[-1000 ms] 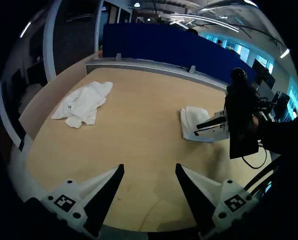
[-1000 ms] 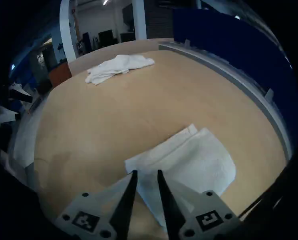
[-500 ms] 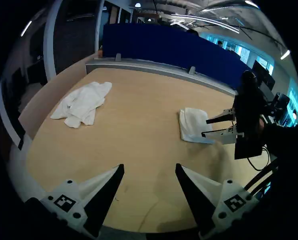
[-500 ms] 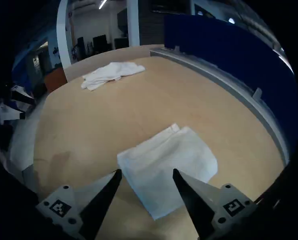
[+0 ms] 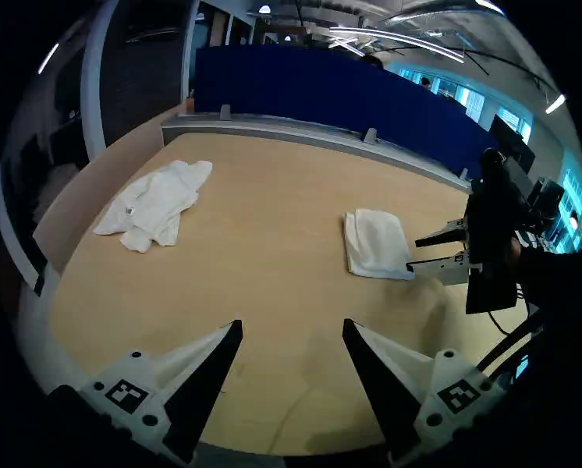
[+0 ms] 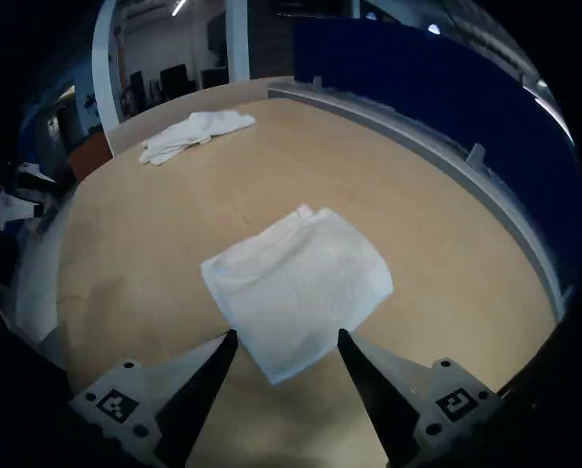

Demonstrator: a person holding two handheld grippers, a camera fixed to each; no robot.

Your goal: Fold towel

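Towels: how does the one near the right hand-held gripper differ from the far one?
The near towel is folded into a flat rectangle; the far towel is a crumpled heap. The near towel lies just ahead of the right hand-held gripper; the far towel sits by the opposite edge of the table. Both are white.

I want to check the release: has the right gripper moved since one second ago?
Yes. In the left gripper view the right gripper has backed away rightward off the folded towel, toward the table edge, and opened.
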